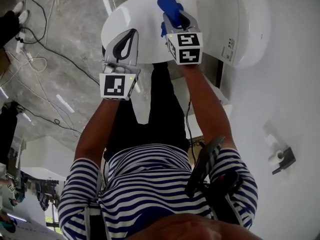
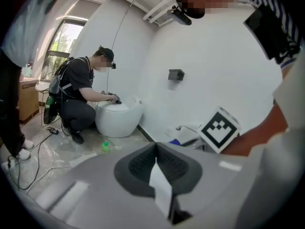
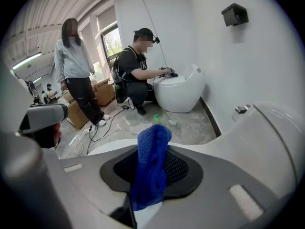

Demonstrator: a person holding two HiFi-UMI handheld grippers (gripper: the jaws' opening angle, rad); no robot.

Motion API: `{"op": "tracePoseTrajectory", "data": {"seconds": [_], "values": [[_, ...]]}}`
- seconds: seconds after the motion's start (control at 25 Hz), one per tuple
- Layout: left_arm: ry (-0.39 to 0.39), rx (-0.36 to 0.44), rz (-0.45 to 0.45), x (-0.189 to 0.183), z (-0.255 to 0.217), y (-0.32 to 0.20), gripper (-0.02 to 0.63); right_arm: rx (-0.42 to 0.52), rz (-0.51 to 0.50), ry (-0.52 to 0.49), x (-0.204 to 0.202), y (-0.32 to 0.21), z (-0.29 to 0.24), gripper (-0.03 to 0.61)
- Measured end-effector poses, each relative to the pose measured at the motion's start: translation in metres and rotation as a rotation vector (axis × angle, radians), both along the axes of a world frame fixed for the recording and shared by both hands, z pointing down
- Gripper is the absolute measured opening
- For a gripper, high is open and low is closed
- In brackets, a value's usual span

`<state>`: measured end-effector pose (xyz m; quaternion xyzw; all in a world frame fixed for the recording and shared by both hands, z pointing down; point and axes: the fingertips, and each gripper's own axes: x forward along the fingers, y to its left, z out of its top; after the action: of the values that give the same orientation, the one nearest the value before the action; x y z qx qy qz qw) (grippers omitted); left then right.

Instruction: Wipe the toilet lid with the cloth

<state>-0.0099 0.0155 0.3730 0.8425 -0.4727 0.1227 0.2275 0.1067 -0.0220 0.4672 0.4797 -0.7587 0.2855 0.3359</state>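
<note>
No legible text — toilet label (image 1: 230,46) (tiny print) unreadable.

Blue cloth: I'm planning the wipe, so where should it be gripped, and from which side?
Probably the bunched near end of the blue cloth, coming from the person's side, as the right gripper holds it now. It is gathered into a narrow strip that the shut jaws span, and its free end sticks out past them toward the toilet lid.

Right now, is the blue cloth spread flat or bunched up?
Bunched up: the blue cloth is a crumpled wad, pinched by the right gripper.
</note>
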Motion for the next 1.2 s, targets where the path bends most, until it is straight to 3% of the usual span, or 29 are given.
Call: {"op": "tracePoseTrajectory", "data": {"seconds": [0.24,0.44,1.2], "values": [[0.01,-0.001,0.08,0.061,0.006,0.001,0.003,-0.008,0.095,0.03,0.082,0.008,0.005,0.117],[-0.016,-0.016,0.126,0.083,0.01,0.0,0.003,-0.023,0.136,0.041,0.114,0.011,0.019,0.118],[-0.026,-0.026,0.105,0.059,0.043,0.009,0.003,-0.091,0.117,0.065,0.107,0.024,0.092,0.118]]}}
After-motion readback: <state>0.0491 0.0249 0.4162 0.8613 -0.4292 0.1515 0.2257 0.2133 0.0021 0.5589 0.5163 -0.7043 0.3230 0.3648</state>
